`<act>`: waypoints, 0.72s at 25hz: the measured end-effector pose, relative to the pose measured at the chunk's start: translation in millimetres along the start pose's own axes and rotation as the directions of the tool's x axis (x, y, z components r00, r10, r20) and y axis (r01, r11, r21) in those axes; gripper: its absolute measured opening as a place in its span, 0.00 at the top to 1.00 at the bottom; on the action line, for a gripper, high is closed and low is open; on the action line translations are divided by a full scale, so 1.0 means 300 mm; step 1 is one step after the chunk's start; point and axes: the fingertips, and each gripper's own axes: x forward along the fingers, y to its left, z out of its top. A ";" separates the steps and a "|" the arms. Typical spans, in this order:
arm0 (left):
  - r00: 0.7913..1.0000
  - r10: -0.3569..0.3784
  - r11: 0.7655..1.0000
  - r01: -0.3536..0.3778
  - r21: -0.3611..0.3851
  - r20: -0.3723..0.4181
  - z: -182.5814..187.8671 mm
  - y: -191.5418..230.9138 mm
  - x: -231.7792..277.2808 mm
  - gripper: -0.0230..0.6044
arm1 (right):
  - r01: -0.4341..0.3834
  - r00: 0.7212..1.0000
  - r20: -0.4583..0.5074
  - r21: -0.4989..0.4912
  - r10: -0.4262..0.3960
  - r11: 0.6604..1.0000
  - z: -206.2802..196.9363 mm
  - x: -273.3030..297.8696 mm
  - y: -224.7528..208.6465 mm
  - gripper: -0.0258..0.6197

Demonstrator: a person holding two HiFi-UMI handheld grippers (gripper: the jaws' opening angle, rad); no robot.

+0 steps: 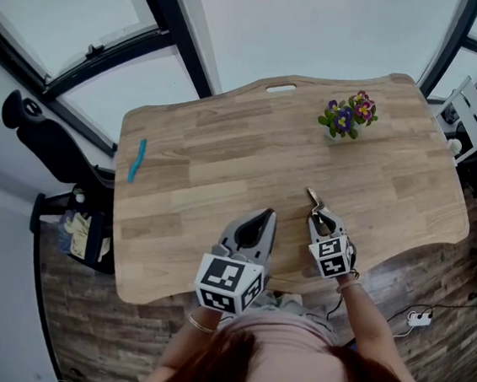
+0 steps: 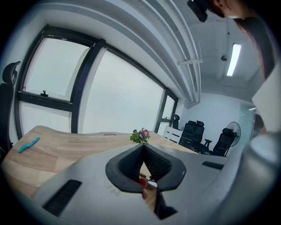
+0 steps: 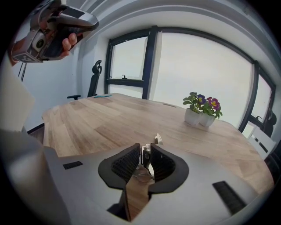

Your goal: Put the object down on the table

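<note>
A small metal-and-white object (image 1: 314, 197) pokes out ahead of my right gripper (image 1: 320, 218), low over the near middle of the wooden table (image 1: 225, 159). In the right gripper view the object (image 3: 158, 139) stands between the jaws of the right gripper (image 3: 143, 148). It lies against the right-hand pad, and a thin gap shows on its other side. Its tip points toward the tabletop. My left gripper (image 1: 264, 217) hangs beside it on the left, raised, with its jaws meeting at the tip (image 2: 143, 146) and nothing between them.
Two small white pots of purple and pink flowers (image 1: 348, 119) stand at the far right of the table. A blue strip (image 1: 137, 160) lies near the left edge. Office chairs (image 2: 197, 134) and a fan stand beyond the table. A black chair (image 1: 49, 140) is left of the table.
</note>
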 end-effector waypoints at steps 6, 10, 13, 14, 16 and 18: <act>1.000 0.000 1.000 0.000 -0.001 -0.002 -0.009 -0.003 -0.023 0.96 | -0.036 0.999 0.014 0.046 0.036 0.998 0.005 -0.002 0.026 0.80; 1.000 -0.003 1.000 0.003 0.002 0.004 -0.009 -0.011 -0.034 0.96 | -0.037 0.998 0.055 0.070 0.033 0.997 0.032 -0.026 0.032 0.80; 1.000 -0.005 1.000 0.005 0.006 0.007 -0.006 -0.017 -0.037 0.96 | -0.027 0.995 0.103 0.104 0.016 0.994 0.068 -0.057 0.024 0.80; 1.000 -0.005 1.000 0.005 0.006 0.008 -0.006 -0.019 -0.036 0.96 | -0.024 0.993 0.117 0.116 0.010 0.993 0.080 -0.068 0.019 0.80; 1.000 -0.006 1.000 0.006 0.003 0.010 -0.005 -0.025 -0.033 0.96 | -0.023 0.991 0.137 0.137 0.005 0.990 0.103 -0.092 0.009 0.80; 1.000 -0.007 1.000 0.007 0.002 0.014 0.000 -0.031 -0.031 0.96 | -0.033 0.989 0.145 0.163 0.009 0.986 0.118 -0.114 0.003 0.81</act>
